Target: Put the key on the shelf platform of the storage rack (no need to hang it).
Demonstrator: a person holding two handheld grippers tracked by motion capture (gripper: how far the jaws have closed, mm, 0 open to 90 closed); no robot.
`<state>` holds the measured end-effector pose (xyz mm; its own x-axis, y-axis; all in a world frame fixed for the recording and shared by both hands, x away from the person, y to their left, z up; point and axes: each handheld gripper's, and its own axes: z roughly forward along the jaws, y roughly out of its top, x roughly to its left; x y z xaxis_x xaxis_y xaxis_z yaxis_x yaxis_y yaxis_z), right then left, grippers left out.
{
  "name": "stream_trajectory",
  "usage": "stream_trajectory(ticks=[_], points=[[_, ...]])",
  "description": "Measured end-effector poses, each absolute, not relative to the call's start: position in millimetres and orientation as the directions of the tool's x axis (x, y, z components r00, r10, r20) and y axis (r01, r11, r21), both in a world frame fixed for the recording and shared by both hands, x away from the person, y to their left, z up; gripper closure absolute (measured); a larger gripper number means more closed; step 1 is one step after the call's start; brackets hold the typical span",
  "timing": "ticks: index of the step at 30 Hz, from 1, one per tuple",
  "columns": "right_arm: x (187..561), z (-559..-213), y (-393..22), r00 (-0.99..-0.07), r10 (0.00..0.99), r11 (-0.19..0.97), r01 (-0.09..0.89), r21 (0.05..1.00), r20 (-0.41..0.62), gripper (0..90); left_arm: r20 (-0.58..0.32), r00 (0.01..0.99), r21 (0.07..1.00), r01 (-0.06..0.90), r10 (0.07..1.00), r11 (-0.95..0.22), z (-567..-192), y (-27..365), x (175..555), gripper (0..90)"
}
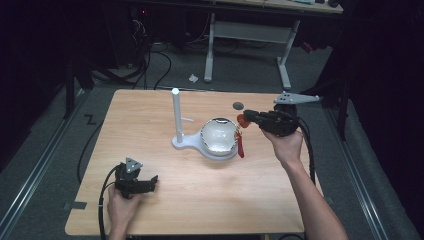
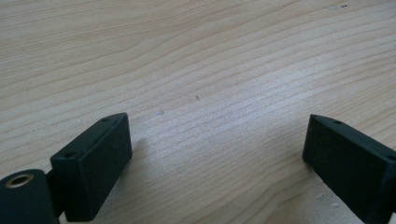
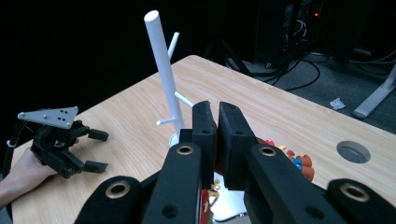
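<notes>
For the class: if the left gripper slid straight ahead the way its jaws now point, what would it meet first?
Probably nothing soon: the left gripper points right across bare table, its open jaws low over the wood. The white stand and mug sit farther back, seemingly off that line.

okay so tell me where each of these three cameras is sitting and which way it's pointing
High view: above the person's side, looking forward and down on the light wooden table; both forearms enter from below.
Left gripper view: rides the left gripper, facing bare tabletop between its parted black jaws.
Right gripper view: rides the right gripper, facing across the table past its nearly closed jaws.
Shared: high and right gripper views both show the white pegged stand and the left gripper.
</notes>
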<state>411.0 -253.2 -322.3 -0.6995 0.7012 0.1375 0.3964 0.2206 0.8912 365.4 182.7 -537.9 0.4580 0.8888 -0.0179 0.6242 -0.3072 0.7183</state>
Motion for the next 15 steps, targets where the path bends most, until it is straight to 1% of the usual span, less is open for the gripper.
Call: stream_trajectory(ticks=[9,15], points=[[428,-318,-237,-0.697,0.702,0.214,0.399,0.891,0.144,86.3,-0.017,0.456,0.719,0.623,0.890,-0.306,-538,183,365,9.1],[441,-328,-224,-0.692,0.704,0.219,0.423,0.879,0.158,86.3,-0.017,0.456,0.719,0.624,0.890,-0.306,-538,183,365,9.0]])
